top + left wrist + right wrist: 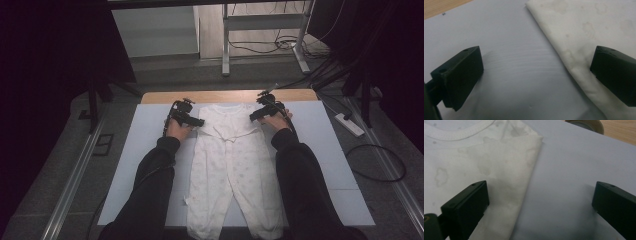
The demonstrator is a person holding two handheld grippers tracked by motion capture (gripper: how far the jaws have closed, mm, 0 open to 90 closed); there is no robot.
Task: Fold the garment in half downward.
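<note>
Both tongs (199, 121) (253, 116) gape astride romper (231, 165) edges.

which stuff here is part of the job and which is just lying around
In the job:
romper, flat on the white board
left gripper, open at the romper's left shoulder edge
right gripper, open at its right shoulder edge

Lying about:
power strip on the floor
cables on the floor
metal frame behind the table

The baby suit (232, 165) is soft white cloth with faint printed shapes and a ribbed neck band. It lies on a smooth, matt, pale board (330, 150). Past the board shows light wood (220, 96). Both grippers have matt black plastic jaws.
</note>
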